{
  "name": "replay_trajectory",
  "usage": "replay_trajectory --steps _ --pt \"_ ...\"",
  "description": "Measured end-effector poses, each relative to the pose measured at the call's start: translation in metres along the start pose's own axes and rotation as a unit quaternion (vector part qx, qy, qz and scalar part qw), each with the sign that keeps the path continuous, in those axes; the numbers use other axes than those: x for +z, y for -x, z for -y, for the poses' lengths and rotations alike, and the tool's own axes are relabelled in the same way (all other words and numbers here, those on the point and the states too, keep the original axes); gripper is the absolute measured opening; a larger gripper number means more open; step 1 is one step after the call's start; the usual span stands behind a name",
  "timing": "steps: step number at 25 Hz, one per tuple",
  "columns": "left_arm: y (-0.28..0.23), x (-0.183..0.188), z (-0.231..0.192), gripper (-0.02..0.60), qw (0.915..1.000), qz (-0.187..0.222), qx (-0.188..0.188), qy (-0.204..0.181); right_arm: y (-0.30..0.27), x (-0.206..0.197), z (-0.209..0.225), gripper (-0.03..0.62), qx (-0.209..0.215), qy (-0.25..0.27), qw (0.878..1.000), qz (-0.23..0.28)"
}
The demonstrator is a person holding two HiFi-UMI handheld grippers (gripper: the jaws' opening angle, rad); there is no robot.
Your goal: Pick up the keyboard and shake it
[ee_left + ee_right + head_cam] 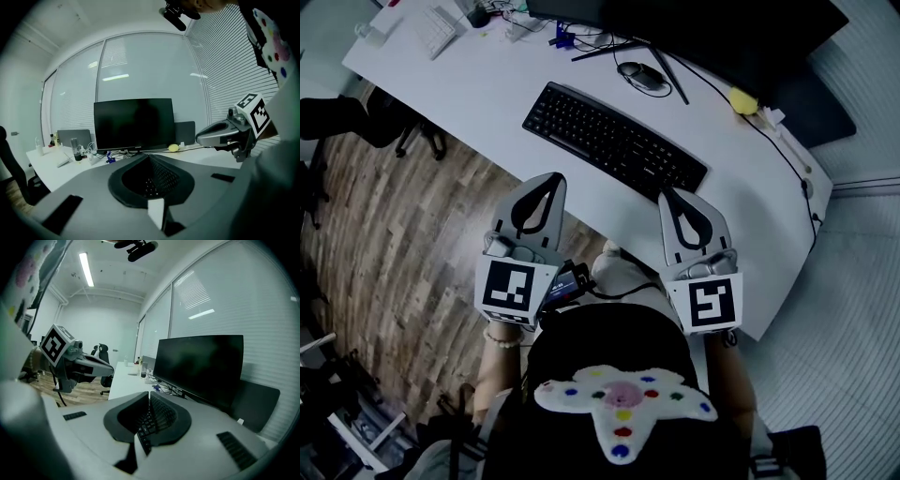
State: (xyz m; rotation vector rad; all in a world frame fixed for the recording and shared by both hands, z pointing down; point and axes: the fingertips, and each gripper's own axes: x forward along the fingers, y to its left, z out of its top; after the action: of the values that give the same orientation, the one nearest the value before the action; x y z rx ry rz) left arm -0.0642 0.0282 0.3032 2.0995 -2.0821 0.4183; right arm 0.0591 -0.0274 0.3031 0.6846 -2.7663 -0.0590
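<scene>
A black keyboard (614, 141) lies slantwise on the white desk (478, 94), in front of the monitor. My left gripper (552, 178) hovers at the desk's near edge, just short of the keyboard's left half, its jaws shut on nothing. Close to the keyboard's right end, my right gripper (667, 194) is also shut and empty. In the left gripper view the jaws (149, 156) meet in a closed tip. Keyboard keys (144, 426) show through the opening of the shut right gripper (149, 393).
A dark monitor (703, 37) stands behind the keyboard, with a mouse (642, 76) and cables by its stand. A yellow object (744, 101) sits at the right, small items (441, 28) at the far left. An office chair (356, 117) stands on the wooden floor.
</scene>
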Motion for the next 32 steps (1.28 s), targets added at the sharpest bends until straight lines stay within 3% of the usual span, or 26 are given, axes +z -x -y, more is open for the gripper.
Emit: replay_trajectory --steps 8,16,19,26,32 --pt "-0.030 -0.007 -0.029 0.015 0.9997 -0.024 -0.010 -0.004 -0.016 -0.011 0.012 0.035 -0.011 -0.020 1.000 -0.019" --pt "-0.068 -0.039 -0.080 0.024 0.9925 -0.067 -0.072 0.073 -0.043 -0.018 0.016 0.035 -0.047 -0.046 0.997 -0.043" --pt "-0.085 -0.056 -0.103 0.120 0.9859 -0.087 -0.089 0.112 -0.054 -0.019 0.018 0.035 -0.064 -0.056 0.995 -0.052" --pt "-0.127 -0.103 -0.146 0.176 0.9652 -0.159 -0.153 0.141 -0.080 -0.024 0.013 0.035 -0.094 -0.070 0.990 -0.079" --pt "-0.160 -0.138 -0.165 0.223 0.9351 -0.217 -0.214 0.180 -0.096 -0.038 0.007 0.035 -0.114 -0.077 0.983 -0.119"
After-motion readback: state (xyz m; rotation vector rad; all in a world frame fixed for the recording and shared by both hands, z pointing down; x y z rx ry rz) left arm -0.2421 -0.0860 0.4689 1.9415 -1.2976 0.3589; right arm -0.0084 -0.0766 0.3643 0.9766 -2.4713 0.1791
